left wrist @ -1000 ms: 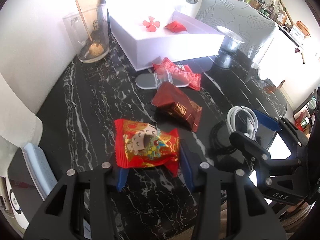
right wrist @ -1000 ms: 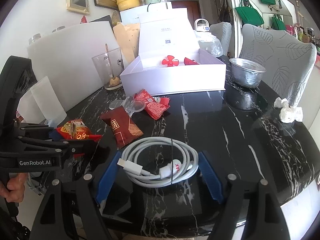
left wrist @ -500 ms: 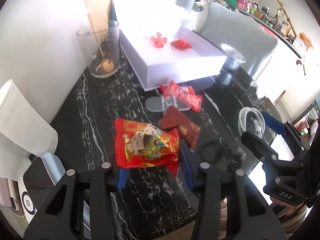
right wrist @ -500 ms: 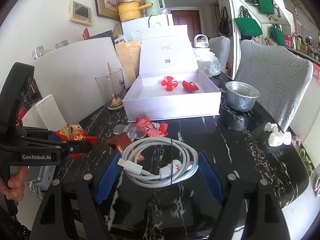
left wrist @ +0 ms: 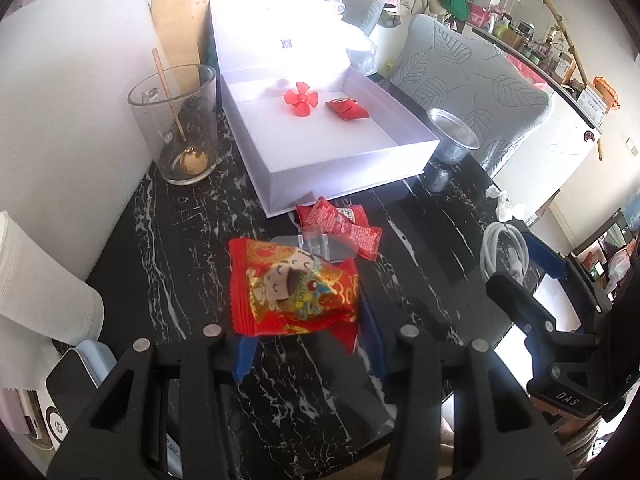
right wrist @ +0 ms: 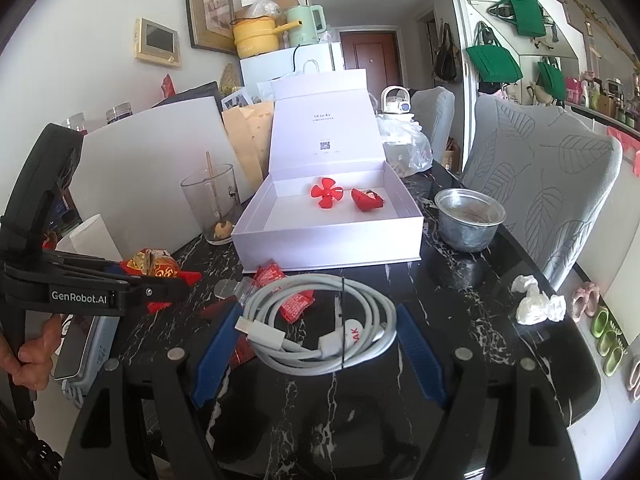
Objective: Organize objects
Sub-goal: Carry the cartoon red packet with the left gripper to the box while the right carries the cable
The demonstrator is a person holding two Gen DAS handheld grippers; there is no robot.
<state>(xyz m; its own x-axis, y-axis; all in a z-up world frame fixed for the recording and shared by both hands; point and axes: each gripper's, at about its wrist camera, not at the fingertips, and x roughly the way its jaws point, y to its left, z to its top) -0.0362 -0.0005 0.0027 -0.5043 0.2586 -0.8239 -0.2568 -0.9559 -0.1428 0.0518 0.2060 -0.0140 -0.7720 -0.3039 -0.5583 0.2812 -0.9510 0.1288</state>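
Observation:
My left gripper (left wrist: 306, 340) is shut on a red and gold snack packet (left wrist: 294, 292) and holds it above the black marble table (left wrist: 168, 240). My right gripper (right wrist: 320, 344) is shut on a coiled white cable (right wrist: 320, 324), also lifted; it shows in the left wrist view (left wrist: 504, 252). An open white box (left wrist: 320, 140) stands ahead with a red propeller (left wrist: 301, 99) and a red packet (left wrist: 347, 108) inside. The box also shows in the right wrist view (right wrist: 328, 236). Red sachets (left wrist: 340, 224) and a clear plastic piece (left wrist: 320, 244) lie on the table before the box.
A glass with a wooden stick (left wrist: 180, 120) stands left of the box. A metal bowl (right wrist: 468, 216) stands to its right. Crumpled tissue (right wrist: 536, 300) lies near the right edge. A phone (left wrist: 76, 380) lies at the near left. A grey chair (right wrist: 536, 184) is beyond.
Both grippers have risen and moved toward the box with their loads. The dark red packet on the table has dropped out of sight under the left gripper's packet.

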